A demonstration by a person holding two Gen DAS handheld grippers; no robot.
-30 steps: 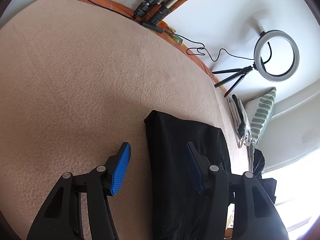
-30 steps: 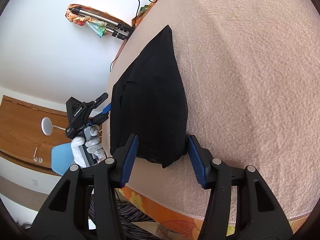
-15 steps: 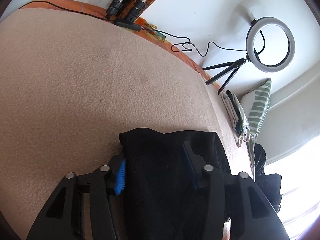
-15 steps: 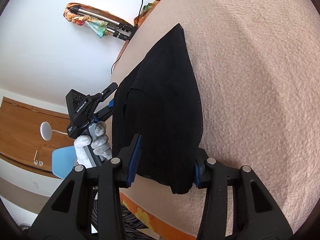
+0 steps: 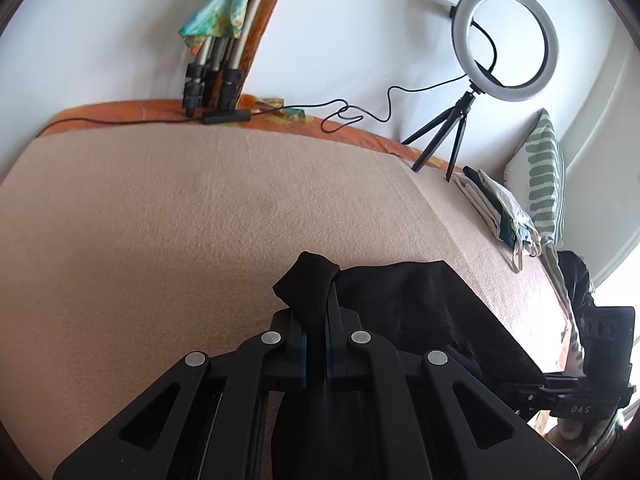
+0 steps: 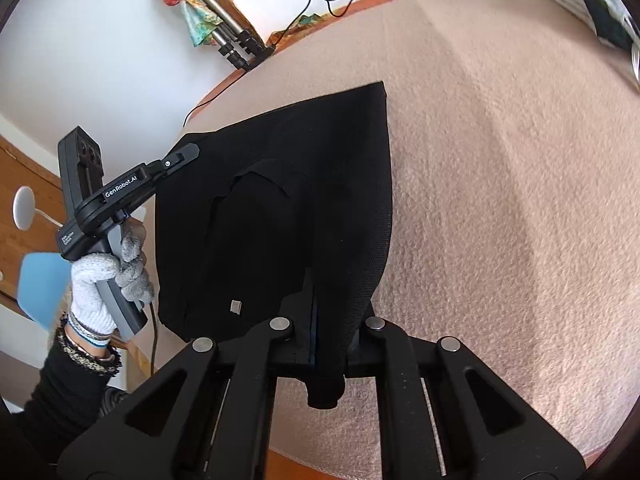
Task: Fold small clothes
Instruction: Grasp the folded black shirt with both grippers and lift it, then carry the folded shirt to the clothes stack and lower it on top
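A small black garment [image 6: 320,184] lies on the beige blanket [image 6: 500,200], its near edge lifted. My left gripper [image 5: 315,332] is shut on one corner of the black garment [image 5: 420,304], a bunch of cloth sticking up past the pads. My right gripper [image 6: 326,332] is shut on the other near corner, with a fold hanging below the jaws. In the right wrist view the left gripper [image 6: 188,154] shows from the side, held by a gloved hand [image 6: 104,276] and clamped on the garment's far left corner.
A ring light on a small tripod [image 5: 504,40] stands at the blanket's back edge, with a cable [image 5: 352,114] and folded tripod legs [image 5: 212,80] along the wall. Folded clothes [image 5: 496,208] and a striped pillow [image 5: 544,184] lie at the right.
Both grippers went from open around the garment's near corners to shut on them. Both have since risen, lifting the near edge off the blanket.
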